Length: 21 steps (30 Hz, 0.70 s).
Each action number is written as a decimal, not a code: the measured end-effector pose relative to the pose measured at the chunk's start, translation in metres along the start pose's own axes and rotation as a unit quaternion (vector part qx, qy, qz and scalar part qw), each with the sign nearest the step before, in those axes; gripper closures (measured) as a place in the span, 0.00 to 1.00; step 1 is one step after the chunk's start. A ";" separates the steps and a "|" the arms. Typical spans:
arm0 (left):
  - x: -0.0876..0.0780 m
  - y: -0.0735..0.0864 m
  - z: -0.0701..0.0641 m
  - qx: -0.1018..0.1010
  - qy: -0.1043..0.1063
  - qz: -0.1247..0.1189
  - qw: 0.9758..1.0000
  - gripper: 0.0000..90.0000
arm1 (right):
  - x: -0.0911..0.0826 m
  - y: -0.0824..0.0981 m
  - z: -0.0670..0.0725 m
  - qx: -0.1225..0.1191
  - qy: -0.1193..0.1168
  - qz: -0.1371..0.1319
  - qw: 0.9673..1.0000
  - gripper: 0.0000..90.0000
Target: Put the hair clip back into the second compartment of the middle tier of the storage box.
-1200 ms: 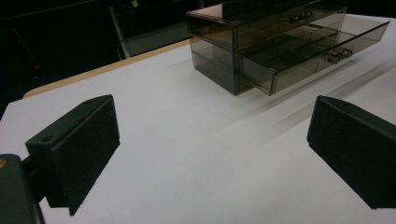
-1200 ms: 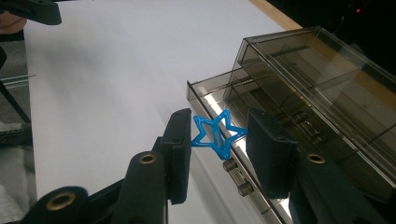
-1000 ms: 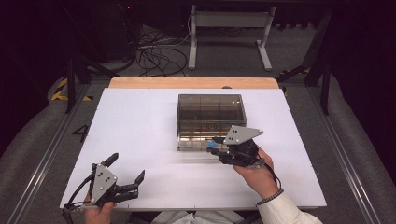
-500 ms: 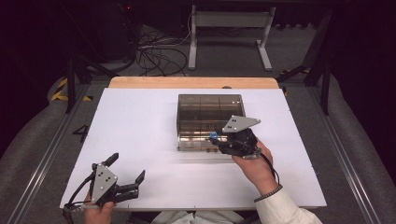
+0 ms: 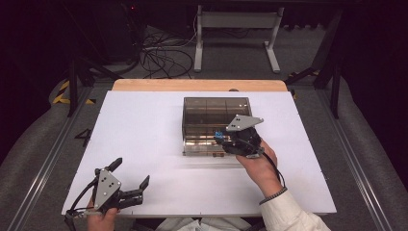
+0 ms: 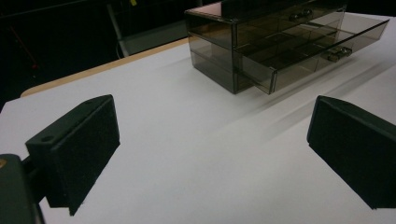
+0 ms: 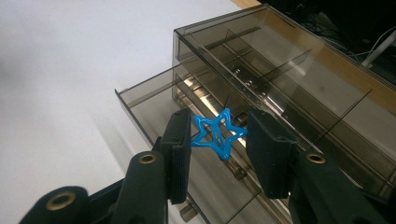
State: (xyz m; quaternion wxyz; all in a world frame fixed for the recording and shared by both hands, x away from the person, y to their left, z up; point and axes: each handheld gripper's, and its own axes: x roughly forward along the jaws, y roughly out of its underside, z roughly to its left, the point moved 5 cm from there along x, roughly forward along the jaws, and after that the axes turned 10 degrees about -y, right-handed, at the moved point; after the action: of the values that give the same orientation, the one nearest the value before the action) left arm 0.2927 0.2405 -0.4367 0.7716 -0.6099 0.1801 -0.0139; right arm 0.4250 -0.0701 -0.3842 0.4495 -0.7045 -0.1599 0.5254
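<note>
A smoky clear drawer box [image 5: 216, 109] stands mid-table, its lower drawer [image 5: 204, 146] pulled out toward me. My right gripper [image 5: 221, 139] hovers over that open drawer, shut on a small blue star [image 5: 219, 135]. In the right gripper view the hollow blue star [image 7: 215, 134] is pinched between both pads of the right gripper [image 7: 219, 128], above the drawer's divided compartments [image 7: 149, 100]. My left gripper [image 5: 131, 173] rests at the near-left table edge, open, nothing between its jaws. In the left gripper view the left gripper [image 6: 210, 154] faces bare table, the box [image 6: 243, 42] farther off.
The white table top [image 5: 144, 130] has a wooden strip [image 5: 197, 85] along its far edge. Beyond it lie cables and a metal stand [image 5: 235, 29] on a dark floor. Grey rails run along both table sides.
My right gripper carried the blue star a little farther over the open drawer, toward the box. The left gripper stayed where it was.
</note>
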 end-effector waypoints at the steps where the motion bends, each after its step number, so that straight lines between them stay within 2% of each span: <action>1: 0.000 0.000 0.000 0.000 0.000 -0.001 1.000 0.03 | 0.001 0.000 0.000 0.001 0.000 -0.001 1.000 0.68; 12: -0.001 -0.001 0.000 0.002 -0.001 -0.003 1.000 0.03 | 0.013 0.007 -0.003 0.021 0.001 0.015 1.000 0.68; 21: -0.002 -0.001 0.000 0.002 0.000 -0.003 1.000 0.03 | 0.025 0.015 -0.003 0.024 0.002 0.041 0.999 0.68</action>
State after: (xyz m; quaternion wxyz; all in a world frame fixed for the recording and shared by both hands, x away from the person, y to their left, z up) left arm 0.2913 0.2407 -0.4358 0.7731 -0.6086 0.1779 -0.0169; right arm 0.4344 -0.0620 -0.4112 0.4443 -0.7006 -0.1178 0.5458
